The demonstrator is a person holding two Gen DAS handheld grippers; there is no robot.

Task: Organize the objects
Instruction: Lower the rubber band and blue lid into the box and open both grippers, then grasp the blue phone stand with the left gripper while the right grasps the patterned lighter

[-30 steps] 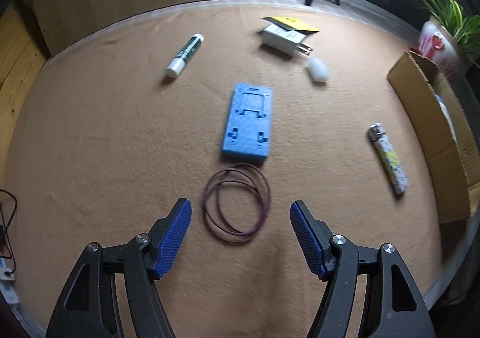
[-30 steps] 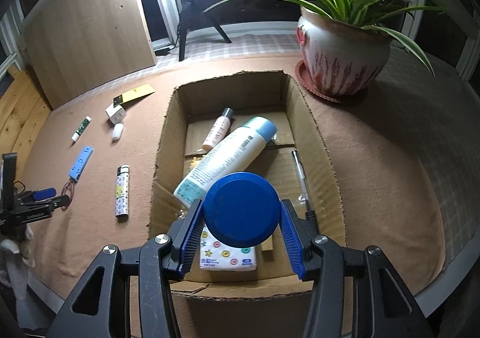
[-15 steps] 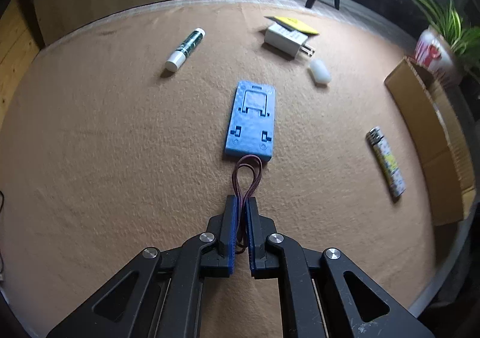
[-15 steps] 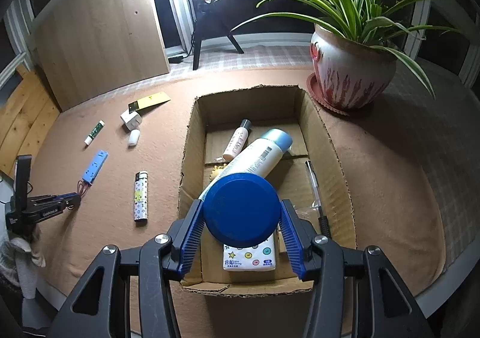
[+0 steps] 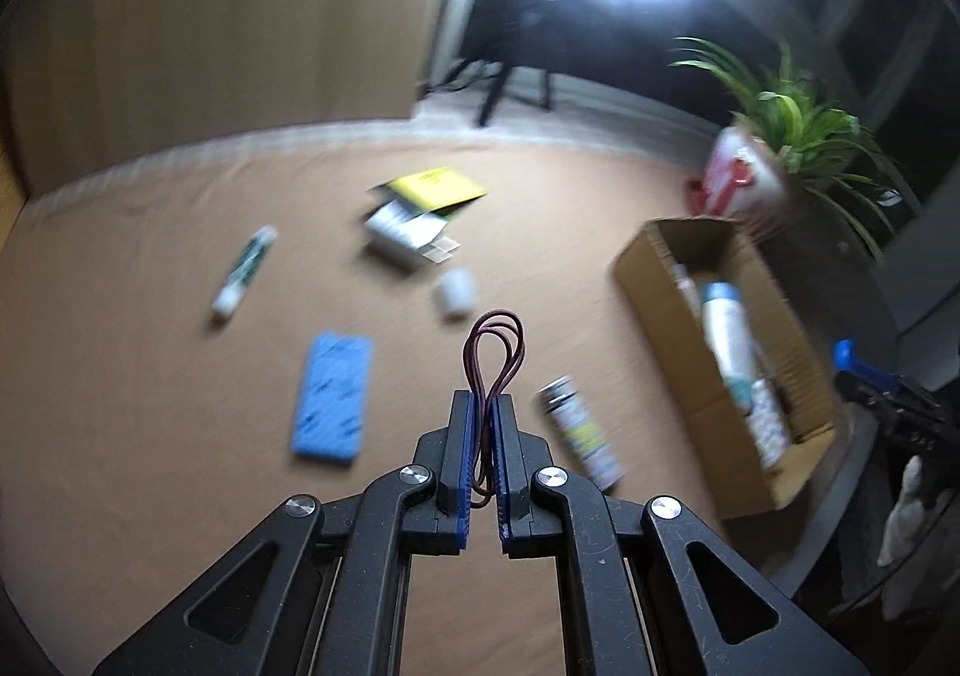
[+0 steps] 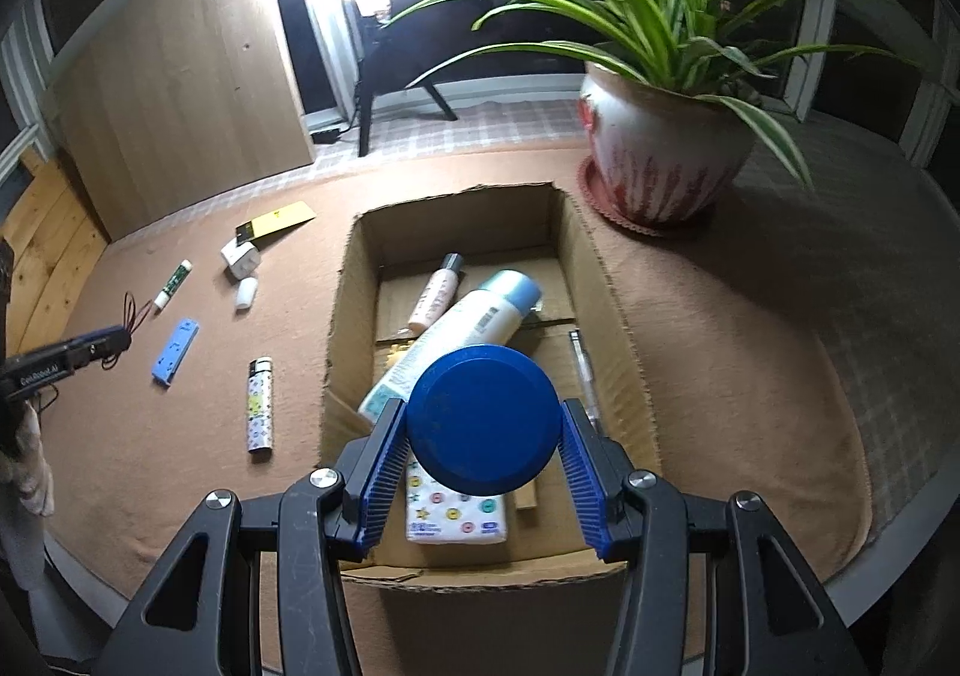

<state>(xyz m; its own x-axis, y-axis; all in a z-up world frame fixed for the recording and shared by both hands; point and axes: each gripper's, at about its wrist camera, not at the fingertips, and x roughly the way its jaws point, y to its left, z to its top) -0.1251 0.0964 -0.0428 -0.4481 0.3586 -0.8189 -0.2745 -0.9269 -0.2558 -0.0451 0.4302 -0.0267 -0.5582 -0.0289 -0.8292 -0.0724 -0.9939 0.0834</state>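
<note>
A thin maroon elastic band (image 5: pixel 495 334) sticks up in a loop from my left gripper (image 5: pixel 486 397), which is shut on it and lifted off the tan table cover. In the right wrist view the same gripper (image 6: pixel 120 337) hangs at the far left with the band (image 6: pixel 135 310). My right gripper (image 6: pixel 482 406) is shut on a blue round lid (image 6: pixel 480 436) above the near end of the open cardboard box (image 6: pixel 345 316). The box (image 5: pixel 660 280) lies to the right of the left gripper.
Loose on the cover: a blue phone stand (image 5: pixel 333 394), patterned lighter (image 5: pixel 579 430), green-and-white tube (image 5: pixel 243 271), white charger (image 5: pixel 402 235), yellow card (image 5: pixel 435 190), white cap (image 5: pixel 456 292). The box holds a spray bottle (image 6: pixel 474 316), small bottle (image 6: pixel 435 295), pen (image 6: pixel 585 370), tissue pack (image 6: pixel 456 520). A potted plant (image 6: pixel 666 153) stands behind it.
My left gripper closed on the band, then rose with it and swung right, so the box and ring light came into its view. The right gripper kept the blue lid over the box.
</note>
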